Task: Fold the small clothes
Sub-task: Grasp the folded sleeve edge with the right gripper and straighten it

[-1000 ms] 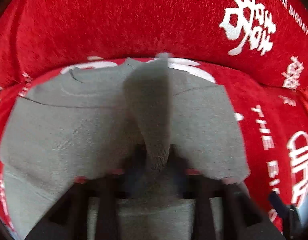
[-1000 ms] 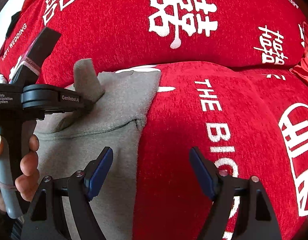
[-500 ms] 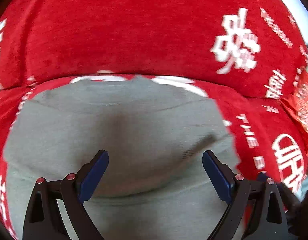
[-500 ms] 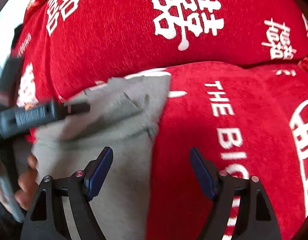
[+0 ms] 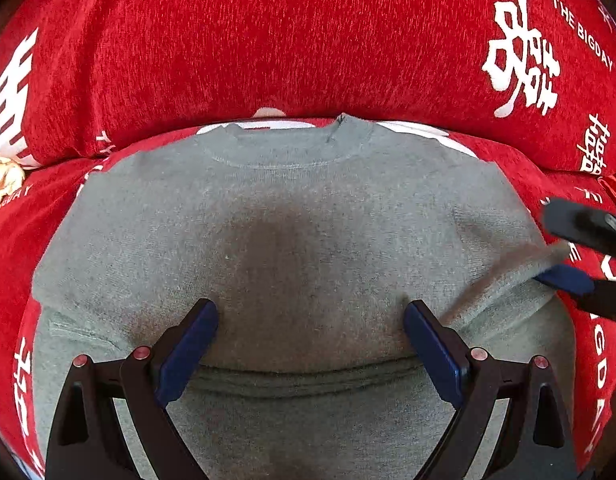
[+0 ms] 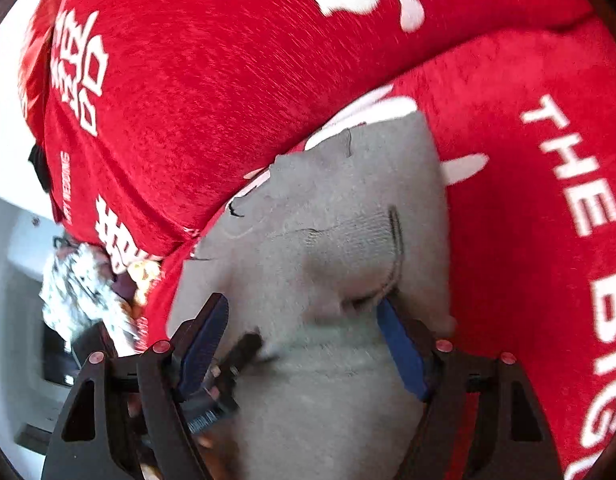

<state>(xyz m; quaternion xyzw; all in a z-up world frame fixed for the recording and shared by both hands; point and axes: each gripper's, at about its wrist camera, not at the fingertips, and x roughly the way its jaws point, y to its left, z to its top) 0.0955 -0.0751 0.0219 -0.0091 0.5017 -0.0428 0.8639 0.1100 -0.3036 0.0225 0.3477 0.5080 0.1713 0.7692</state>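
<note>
A small grey knit sweater [image 5: 308, 216] lies flat on a red sofa seat, its neckline toward the backrest; it also shows in the right wrist view [image 6: 348, 216]. My left gripper [image 5: 310, 334] is open and empty just above the sweater's middle. My right gripper [image 6: 302, 330] is open over the sweater's right side, its jaws astride a raised fold at the sleeve. In the left wrist view the right gripper's fingers [image 5: 568, 278] sit at the sweater's right edge, with grey cloth lifted between them.
The red sofa cover [image 5: 268, 40] with white lettering has a backrest right behind the sweater. A patterned bundle of other clothes [image 6: 84, 292] lies at the sofa's left end. White furniture [image 6: 12, 280] stands beyond it.
My left gripper let go of the grey fold it held upright, and the sweater now lies flat. My right gripper swung left from the red seat onto the sweater's right side.
</note>
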